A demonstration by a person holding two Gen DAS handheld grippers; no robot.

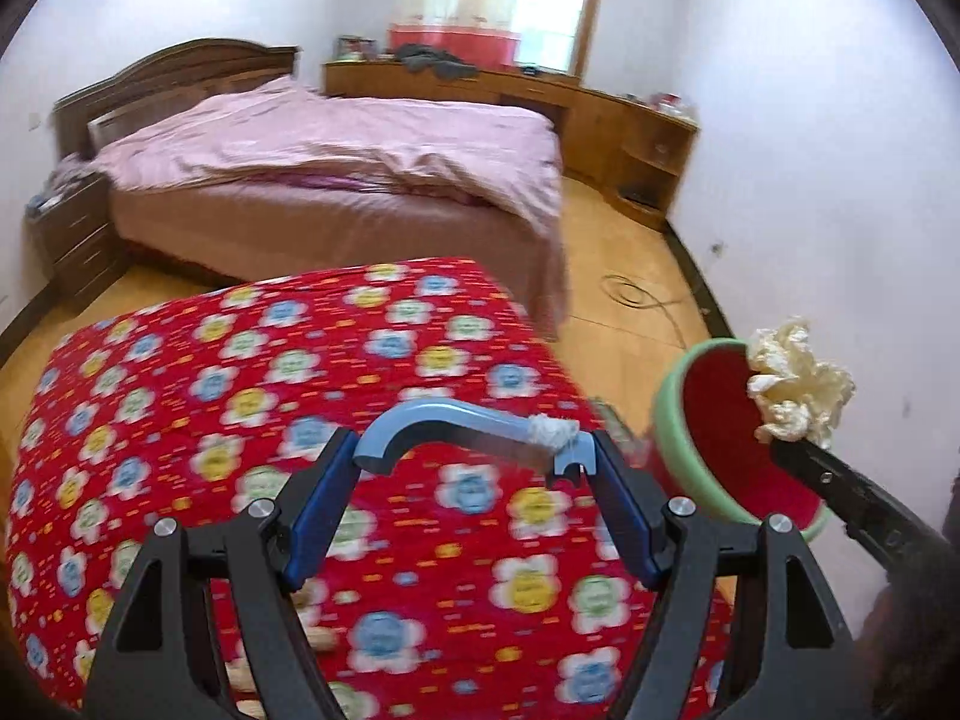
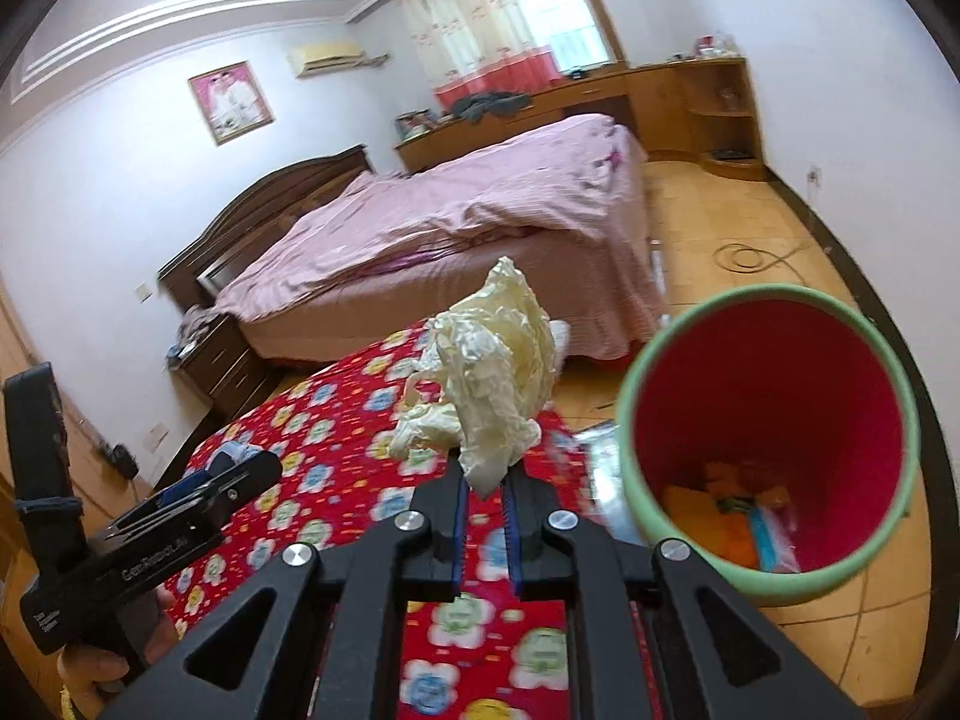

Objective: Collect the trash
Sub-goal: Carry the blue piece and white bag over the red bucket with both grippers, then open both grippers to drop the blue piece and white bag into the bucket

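Pinching a crumpled cream wrapper (image 2: 489, 378) by its tail so it hangs free, the right gripper (image 2: 485, 495) carries it toward the nearby red bin (image 2: 774, 420), while the left gripper (image 1: 471, 468), jaws spread, holds a blue hook-shaped piece (image 1: 444, 420) between its fingertips.

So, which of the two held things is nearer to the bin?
The crumpled cream paper in the right tool, close beside the bin rim. The blue hook-shaped piece in the left tool is over the red quilt.
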